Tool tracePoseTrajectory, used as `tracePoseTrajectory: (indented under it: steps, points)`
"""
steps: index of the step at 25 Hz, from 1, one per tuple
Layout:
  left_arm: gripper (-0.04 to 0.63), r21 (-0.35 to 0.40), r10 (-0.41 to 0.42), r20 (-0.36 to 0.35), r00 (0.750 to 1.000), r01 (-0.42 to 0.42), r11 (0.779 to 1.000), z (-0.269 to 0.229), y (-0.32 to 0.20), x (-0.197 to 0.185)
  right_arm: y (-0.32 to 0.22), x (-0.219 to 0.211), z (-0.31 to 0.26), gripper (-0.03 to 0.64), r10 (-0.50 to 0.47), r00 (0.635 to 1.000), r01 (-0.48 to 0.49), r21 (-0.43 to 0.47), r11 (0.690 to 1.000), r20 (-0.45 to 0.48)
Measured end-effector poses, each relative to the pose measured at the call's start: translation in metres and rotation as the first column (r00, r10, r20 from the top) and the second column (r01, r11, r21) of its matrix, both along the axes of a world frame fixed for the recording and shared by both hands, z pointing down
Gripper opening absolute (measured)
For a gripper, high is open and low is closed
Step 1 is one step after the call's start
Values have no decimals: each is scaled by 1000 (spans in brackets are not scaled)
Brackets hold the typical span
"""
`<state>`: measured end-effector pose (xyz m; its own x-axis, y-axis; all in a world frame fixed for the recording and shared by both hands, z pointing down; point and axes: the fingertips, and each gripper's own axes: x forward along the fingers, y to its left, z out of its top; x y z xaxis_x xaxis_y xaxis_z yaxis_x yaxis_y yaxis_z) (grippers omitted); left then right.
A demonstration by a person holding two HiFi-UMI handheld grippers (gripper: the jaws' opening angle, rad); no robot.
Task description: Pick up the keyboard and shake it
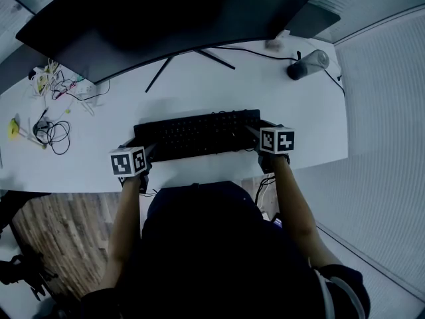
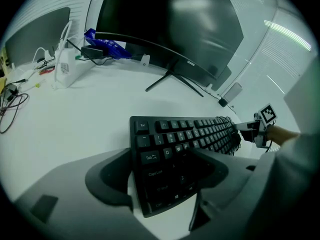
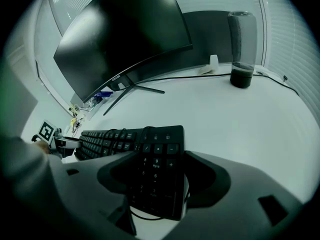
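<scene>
A black keyboard (image 1: 196, 133) lies crosswise over the white desk (image 1: 219, 85), in front of the monitor. My left gripper (image 1: 147, 151) is shut on its left end, with the jaws over and under the Tab and Caps Lock keys (image 2: 150, 159). My right gripper (image 1: 254, 134) is shut on the number-pad end (image 3: 155, 159). In the left gripper view the keyboard (image 2: 195, 131) runs away to the right gripper (image 2: 255, 129). A thin black cable (image 3: 142, 215) loops under the keyboard's near edge. Whether the keyboard is off the desk I cannot tell.
A wide curved monitor (image 1: 166, 12) on a V-shaped stand (image 1: 189, 58) fills the back of the desk. A dark cylinder (image 1: 309, 64) stands at the back right. Tangled cables (image 1: 52, 133) and small items lie at the left. The desk's front edge (image 1: 199, 181) runs just behind both grippers.
</scene>
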<state>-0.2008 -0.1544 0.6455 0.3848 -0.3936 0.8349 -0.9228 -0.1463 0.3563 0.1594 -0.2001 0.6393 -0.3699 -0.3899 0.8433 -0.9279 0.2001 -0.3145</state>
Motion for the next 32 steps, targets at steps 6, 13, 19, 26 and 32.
tracePoseTrajectory:
  steps: [6, 13, 19, 26, 32]
  points:
    - [359, 25, -11, -1, 1000, 11, 1000, -2, 1, 0, 0, 0, -2, 296, 5, 1000, -5, 13, 1000, -10]
    - [359, 120, -7, 23, 1000, 4, 993, -20, 1, -3, 3, -2, -19, 296, 4, 1000, -3, 100, 995, -11]
    - [359, 278, -14, 2, 1000, 13, 960, -56, -15, -4, -9, -5, -76, 298, 4, 999, 7, 318, 948, -33]
    - [359, 416, -55, -163, 985, 119, 902, -90, -36, -1, -31, -17, -188, 298, -20, 979, 138, 591, 795, -202]
    - [357, 499, -65, -293, 954, 211, 841, -110, -54, 3, -36, -34, -263, 298, 1, 946, 251, 737, 628, -324]
